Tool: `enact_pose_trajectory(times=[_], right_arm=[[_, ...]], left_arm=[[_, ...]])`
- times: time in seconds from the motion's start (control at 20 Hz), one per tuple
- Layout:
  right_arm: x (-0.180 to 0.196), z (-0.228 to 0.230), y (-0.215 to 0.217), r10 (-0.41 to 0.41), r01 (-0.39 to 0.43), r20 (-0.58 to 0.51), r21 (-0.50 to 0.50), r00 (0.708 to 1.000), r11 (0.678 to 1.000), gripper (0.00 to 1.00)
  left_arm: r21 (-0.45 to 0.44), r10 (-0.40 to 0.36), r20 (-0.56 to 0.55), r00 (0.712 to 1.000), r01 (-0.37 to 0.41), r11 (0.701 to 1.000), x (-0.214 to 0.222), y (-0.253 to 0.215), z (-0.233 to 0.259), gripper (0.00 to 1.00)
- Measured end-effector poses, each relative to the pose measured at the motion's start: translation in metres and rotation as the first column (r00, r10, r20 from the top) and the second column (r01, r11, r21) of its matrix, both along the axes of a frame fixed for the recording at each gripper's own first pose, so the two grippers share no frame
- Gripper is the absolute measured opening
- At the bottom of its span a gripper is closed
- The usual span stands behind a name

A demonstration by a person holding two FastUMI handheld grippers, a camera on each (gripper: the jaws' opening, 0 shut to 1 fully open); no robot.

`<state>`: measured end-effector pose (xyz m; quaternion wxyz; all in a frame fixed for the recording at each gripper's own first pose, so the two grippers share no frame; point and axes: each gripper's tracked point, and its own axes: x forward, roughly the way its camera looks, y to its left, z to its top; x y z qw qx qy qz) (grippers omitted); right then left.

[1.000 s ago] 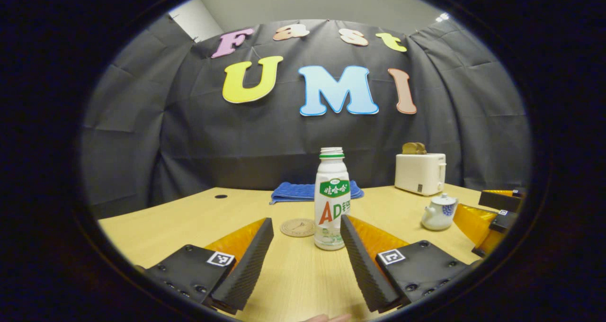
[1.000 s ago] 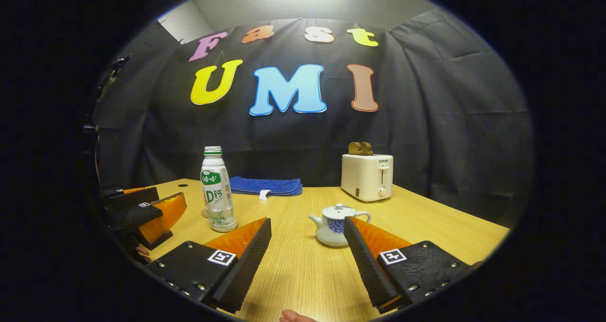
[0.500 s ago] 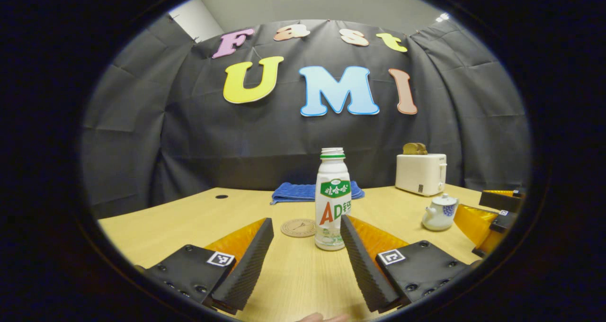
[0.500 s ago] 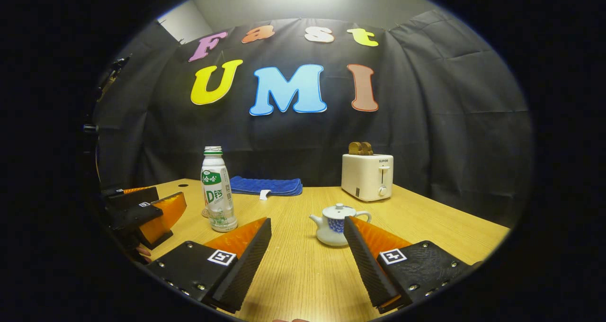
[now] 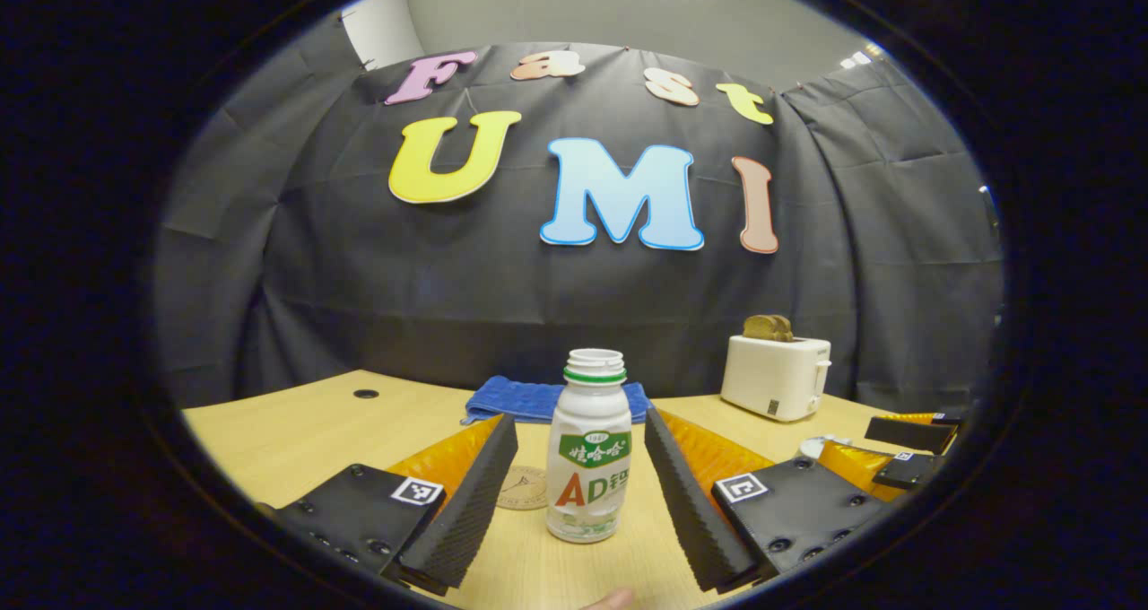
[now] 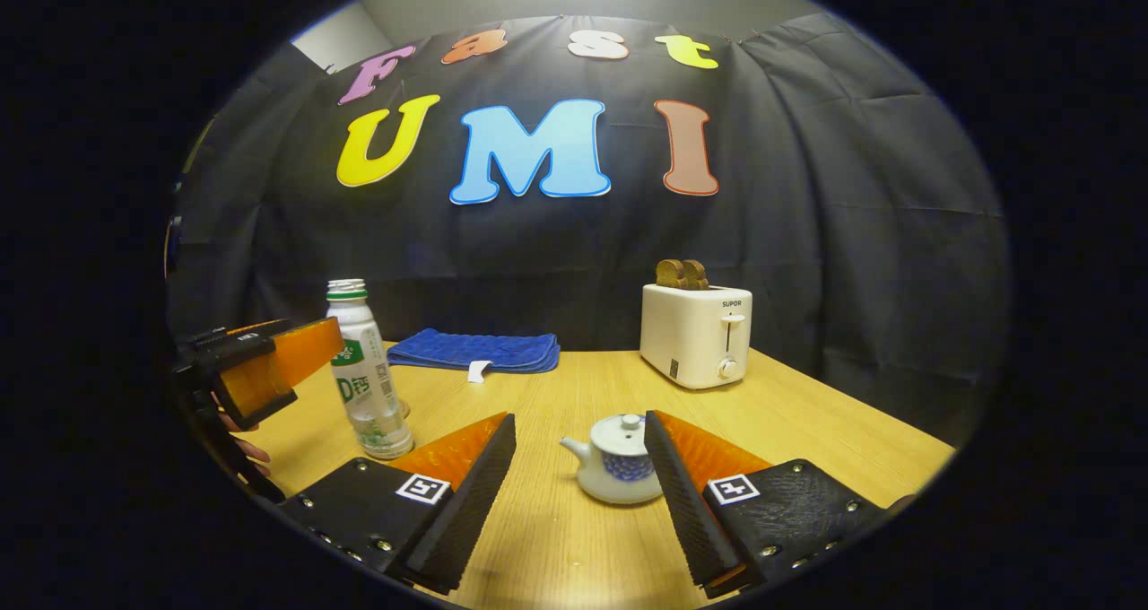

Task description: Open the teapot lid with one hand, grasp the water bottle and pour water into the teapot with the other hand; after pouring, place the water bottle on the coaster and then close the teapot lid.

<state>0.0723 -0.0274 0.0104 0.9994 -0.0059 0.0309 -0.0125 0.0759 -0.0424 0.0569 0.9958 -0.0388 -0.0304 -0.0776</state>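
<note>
Standing upright between your wide-open, empty left gripper [image 5: 581, 502], the water bottle [image 5: 587, 448] waits; your right gripper [image 6: 579, 493], equally spread, flanks the teapot [image 6: 615, 460].

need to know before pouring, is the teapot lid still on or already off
On. In the right gripper view the lid sits flat on the teapot, knob up; the right gripper is open around it.

Bottle [image 5: 587, 453] hides part of the coaster [image 5: 525, 487].
</note>
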Motion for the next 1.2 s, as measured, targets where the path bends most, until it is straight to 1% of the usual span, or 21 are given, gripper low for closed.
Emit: enact_pose_trajectory(times=[0.05, 0.15, 0.25, 0.3, 0.35, 0.4, 0.45, 0.5, 0.55, 0.6, 0.65, 0.7, 0.75, 0.8, 0.9, 1.05, 1.1, 1.2], right_arm=[[0.007, 0.000, -0.003, -0.003, 0.003, -0.003, 0.000, 1.000, 1.000, 0.89], [0.023, -0.004, -0.006, -0.004, 0.004, -0.028, 0.009, 1.000, 1.000, 0.89], [0.036, -0.009, -0.014, -0.025, 0.026, -0.062, 0.024, 0.998, 0.999, 0.89], [0.043, -0.011, -0.019, -0.046, 0.047, -0.073, 0.022, 0.996, 0.999, 0.87], [0.048, -0.015, -0.025, -0.067, 0.069, -0.089, 0.023, 0.994, 0.997, 0.71], [0.051, -0.020, -0.027, -0.068, 0.072, -0.112, 0.033, 0.991, 0.997, 0.71], [0.050, -0.022, -0.029, -0.068, 0.073, -0.130, 0.037, 0.989, 0.997, 0.55], [0.050, -0.020, -0.030, -0.071, 0.077, -0.117, 0.043, 0.991, 0.996, 0.45], [0.048, -0.022, -0.031, -0.071, 0.075, -0.125, 0.031, 0.990, 0.997, 0.42], [0.049, -0.023, -0.029, -0.072, 0.074, -0.120, 0.014, 0.990, 0.997, 0.42], [0.050, -0.023, -0.028, -0.073, 0.072, -0.124, -0.006, 0.990, 0.997, 0.42], [0.052, -0.022, -0.031, -0.083, 0.080, -0.119, -0.029, 0.989, 0.996, 0.42], [0.041, -0.017, -0.030, -0.093, 0.090, -0.116, -0.029, 0.989, 0.996, 0.25], [0.047, -0.019, -0.030, -0.084, 0.080, -0.114, -0.036, 0.990, 0.996, 0.07], [0.047, -0.019, -0.031, -0.063, 0.059, -0.106, -0.035, 0.992, 0.998, 0.07], [0.046, -0.012, -0.030, -0.045, 0.046, -0.084, 0.007, 0.995, 0.999, 0.07], [0.041, -0.003, -0.029, -0.040, 0.040, -0.044, 0.006, 0.998, 0.999, 0.07], [0.033, 0.021, -0.027, -0.043, 0.044, 0.043, -0.026, 0.998, 0.999, 0.07]], left_arm=[[0.021, 0.011, 0.011, 1.000, -0.011, 1.000, 0.004, 0.001, 0.001, 0.99], [0.056, 0.024, 0.009, 1.000, -0.024, 0.998, 0.007, 0.003, -0.005, 0.95], [0.035, 0.011, -0.011, 1.000, -0.011, 0.999, 0.009, 0.002, -0.013, 0.92], [0.029, 0.013, -0.020, 1.000, -0.012, 1.000, 0.010, 0.003, -0.015, 0.91], [0.033, 0.016, -0.028, 0.999, -0.015, 0.999, 0.012, 0.005, -0.018, 0.95], [0.043, 0.015, -0.036, 0.999, -0.014, 0.999, 0.013, 0.006, -0.020, 0.95], [0.051, 0.017, -0.039, 0.999, -0.015, 0.999, 0.013, 0.006, -0.022, 0.99], [0.056, 0.017, -0.040, 0.999, -0.015, 0.998, 0.013, 0.006, -0.022, 0.99], [0.059, 0.018, -0.040, 0.999, -0.016, 0.998, 0.013, 0.006, -0.023, 0.99], [0.056, 0.020, -0.039, 0.999, -0.018, 0.998, 0.013, 0.006, -0.023, 0.95], [0.053, 0.018, -0.042, 0.999, -0.016, 0.998, 0.013, 0.005, -0.024, 0.99], [0.049, 0.019, -0.042, 0.999, -0.017, 0.999, 0.013, 0.005, -0.024, 0.99], [0.050, 0.019, -0.042, 0.999, -0.016, 0.999, 0.013, 0.005, -0.024, 0.99], [0.051, 0.020, -0.040, 0.999, -0.018, 0.999, 0.013, 0.006, -0.023, 0.99], [0.052, 0.019, -0.041, 0.999, -0.017, 0.999, 0.011, 0.005, -0.024, 0.99], [0.048, 0.014, -0.043, 0.999, -0.012, 0.999, 0.009, 0.002, -0.029, 0.99], [0.040, 0.013, -0.046, 0.999, -0.011, 0.999, 0.008, 0.002, -0.032, 0.99], [0.020, 0.004, -0.069, 0.998, -0.003, 1.000, 0.011, 0.000, -0.041, 0.99]])
